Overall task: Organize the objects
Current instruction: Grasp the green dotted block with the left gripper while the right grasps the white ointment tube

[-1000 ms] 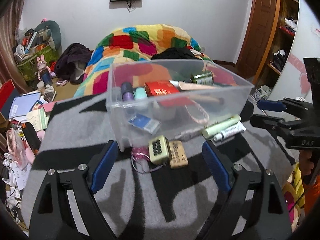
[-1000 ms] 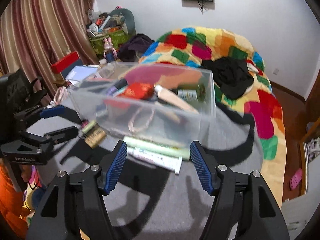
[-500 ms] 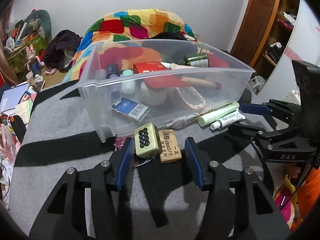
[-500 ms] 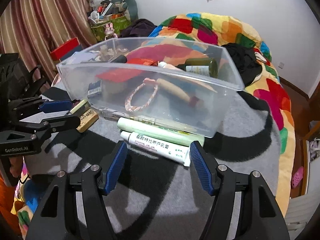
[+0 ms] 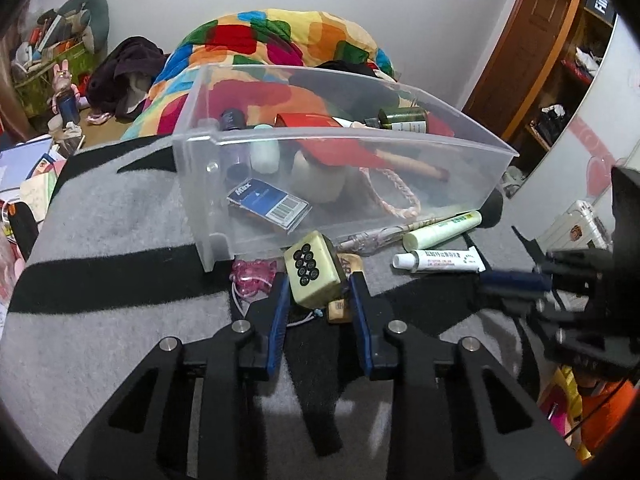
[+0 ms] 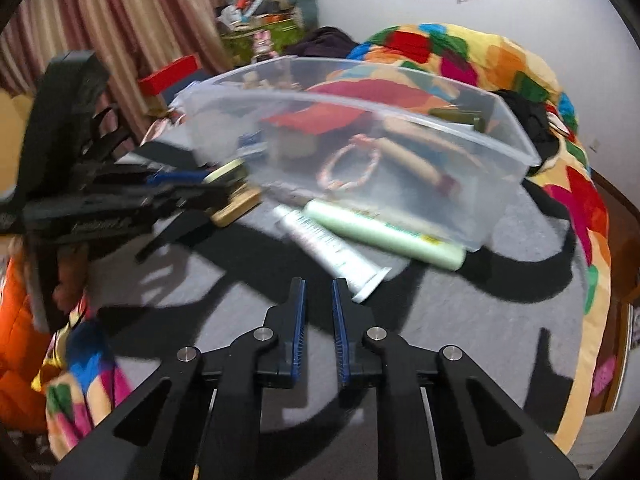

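On the grey-and-black striped blanket (image 5: 120, 216) by the clear bin (image 5: 360, 148), the left gripper (image 5: 320, 292) pinches a mahjong tile (image 5: 314, 268), while the right gripper's (image 6: 319, 300) fingers sit nearly pressed together, holding nothing.

clear plastic bin (image 5: 400, 148) on grey-and-black striped blanket (image 5: 112, 240) | cream mahjong tile (image 5: 314, 268) at bin's 6 o'clock, on tan eraser (image 5: 348, 268) | pale green tube (image 5: 442, 230), white ointment tube (image 5: 440, 260) at tile's 3 o'clock

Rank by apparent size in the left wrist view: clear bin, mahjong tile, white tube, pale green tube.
1. clear bin
2-3. pale green tube and white tube, alike
4. mahjong tile, though nearest the camera
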`<state>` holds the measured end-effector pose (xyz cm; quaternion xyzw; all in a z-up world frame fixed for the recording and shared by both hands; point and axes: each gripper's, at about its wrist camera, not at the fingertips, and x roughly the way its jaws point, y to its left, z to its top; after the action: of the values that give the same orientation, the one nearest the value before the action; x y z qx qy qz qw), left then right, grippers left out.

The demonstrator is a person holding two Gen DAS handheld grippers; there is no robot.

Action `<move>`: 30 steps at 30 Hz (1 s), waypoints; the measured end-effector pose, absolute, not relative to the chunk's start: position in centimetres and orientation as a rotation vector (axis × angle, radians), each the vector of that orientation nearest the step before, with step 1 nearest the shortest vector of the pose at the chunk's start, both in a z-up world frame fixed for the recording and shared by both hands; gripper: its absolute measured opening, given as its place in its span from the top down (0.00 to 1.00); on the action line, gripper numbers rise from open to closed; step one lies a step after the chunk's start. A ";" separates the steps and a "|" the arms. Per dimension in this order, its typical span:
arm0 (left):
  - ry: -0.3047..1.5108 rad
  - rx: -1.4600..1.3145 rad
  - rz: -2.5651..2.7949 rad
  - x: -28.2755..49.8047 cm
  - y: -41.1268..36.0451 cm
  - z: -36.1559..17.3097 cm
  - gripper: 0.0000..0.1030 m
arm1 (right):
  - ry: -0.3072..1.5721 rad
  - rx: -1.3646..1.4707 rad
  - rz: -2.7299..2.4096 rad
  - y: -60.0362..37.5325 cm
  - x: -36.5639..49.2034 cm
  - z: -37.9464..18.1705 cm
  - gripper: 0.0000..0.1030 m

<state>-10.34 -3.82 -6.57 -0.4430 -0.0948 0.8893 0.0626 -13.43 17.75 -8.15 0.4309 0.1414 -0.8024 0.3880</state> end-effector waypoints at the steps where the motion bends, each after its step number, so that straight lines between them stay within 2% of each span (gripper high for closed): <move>1: -0.289 -1.335 2.684 -10.0 -3.9 -6.5 0.71 | 0.375 1.091 -2.023 17.7 -13.0 -8.2 0.88; 5: -0.276 -1.314 2.684 -8.6 -3.9 -6.2 0.71 | 0.417 1.041 -2.023 17.6 -11.5 -7.5 0.86; 7: -0.271 -1.307 2.683 -7.8 -3.9 -6.0 0.71 | 0.401 1.025 -2.058 17.7 -12.0 -6.9 0.73; 8: -0.264 -1.303 2.685 -7.4 -4.0 -5.9 0.71 | 0.392 1.023 -2.074 17.7 -12.5 -6.7 0.62; 9: -0.254 -1.298 2.689 -6.9 -4.0 -5.8 0.71 | 0.380 1.027 -2.092 17.6 -13.1 -6.7 0.56; 19: -0.101 -1.277 2.685 -4.3 -3.7 -5.8 0.71 | 0.425 1.145 -2.062 14.5 -17.0 -8.9 0.57; 21: -0.101 -1.283 2.669 -4.4 -3.4 -6.0 0.68 | 0.428 1.142 -2.049 14.4 -16.9 -8.9 0.69; 23: -0.114 -1.287 2.668 -4.6 -3.4 -6.3 0.61 | 0.434 1.138 -2.035 14.5 -16.4 -8.9 0.77; 27: -0.172 -1.289 2.682 -5.4 -3.7 -6.7 0.61 | 0.445 1.124 -2.032 14.6 -15.5 -8.9 0.84; 28: -0.177 -1.286 2.689 -5.6 -3.7 -6.7 0.62 | 0.434 1.125 -2.035 14.7 -15.4 -8.9 0.84; 30: -0.172 -1.282 2.714 -5.7 -3.8 -6.8 0.73 | 0.402 1.127 -2.039 15.0 -15.3 -8.9 0.84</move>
<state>-5.67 -3.85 -6.75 -0.4253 -0.0572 0.9007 0.0677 -15.30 15.02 -8.88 0.4410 0.1575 -0.7982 0.3790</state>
